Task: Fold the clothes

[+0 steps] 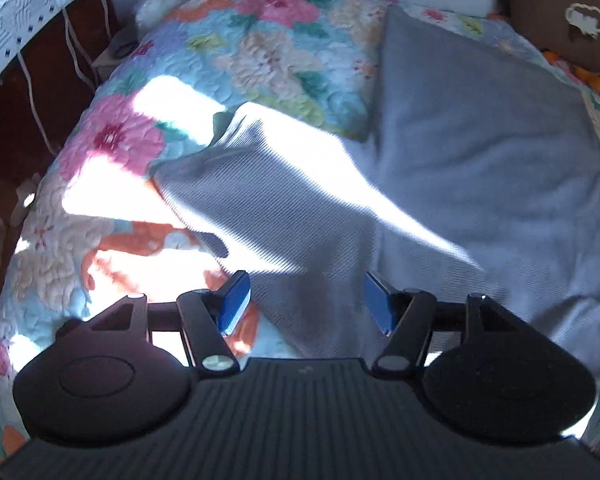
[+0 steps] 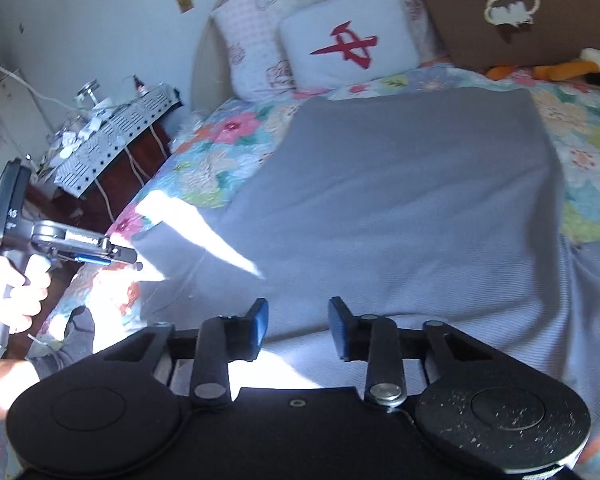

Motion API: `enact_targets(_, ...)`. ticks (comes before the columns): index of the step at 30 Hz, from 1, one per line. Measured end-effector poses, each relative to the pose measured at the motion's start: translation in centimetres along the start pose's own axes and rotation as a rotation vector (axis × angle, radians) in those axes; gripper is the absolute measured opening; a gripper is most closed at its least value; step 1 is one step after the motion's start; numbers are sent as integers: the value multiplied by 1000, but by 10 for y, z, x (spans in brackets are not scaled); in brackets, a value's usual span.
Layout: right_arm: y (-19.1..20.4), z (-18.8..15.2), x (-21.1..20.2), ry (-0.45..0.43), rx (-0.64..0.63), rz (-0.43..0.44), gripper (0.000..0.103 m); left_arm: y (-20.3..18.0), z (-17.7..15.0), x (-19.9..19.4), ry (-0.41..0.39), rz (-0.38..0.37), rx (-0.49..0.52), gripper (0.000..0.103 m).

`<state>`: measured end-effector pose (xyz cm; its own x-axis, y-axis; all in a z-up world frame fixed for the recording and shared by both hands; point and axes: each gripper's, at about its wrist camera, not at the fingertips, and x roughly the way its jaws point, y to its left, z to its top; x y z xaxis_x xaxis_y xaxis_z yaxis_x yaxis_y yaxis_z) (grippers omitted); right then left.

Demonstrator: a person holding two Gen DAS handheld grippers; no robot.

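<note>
A grey knit sweater lies spread flat on a floral quilt, with one sleeve stretched to the left under a strip of sunlight. My left gripper hovers over the base of that sleeve; its blue pads stand apart with fabric below them and nothing pinched. In the right wrist view the sweater fills the middle. My right gripper sits over its near hem with a narrow gap between the pads and cloth showing through it. The left gripper, held in a person's hand, points at the sleeve's end.
White pillows and a brown cushion stand at the head of the bed. An orange plush toy lies at the right. A nightstand with a patterned cloth and hanging cords stands left of the bed edge.
</note>
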<state>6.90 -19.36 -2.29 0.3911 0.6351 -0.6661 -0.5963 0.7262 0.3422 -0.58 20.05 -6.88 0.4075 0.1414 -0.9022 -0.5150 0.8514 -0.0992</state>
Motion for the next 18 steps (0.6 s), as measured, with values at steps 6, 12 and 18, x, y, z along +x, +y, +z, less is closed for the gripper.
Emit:
enact_targets(6,71,8,63,93,-140,40,47,20,3,16,-89,112,72,69)
enact_targets(12,139,10,120,137,-315,47,63,35,6,43,-70,94,177,91)
enact_targets(18,184,-5,171,226,-407,22,66,66,4,70,-82,51,-16,91)
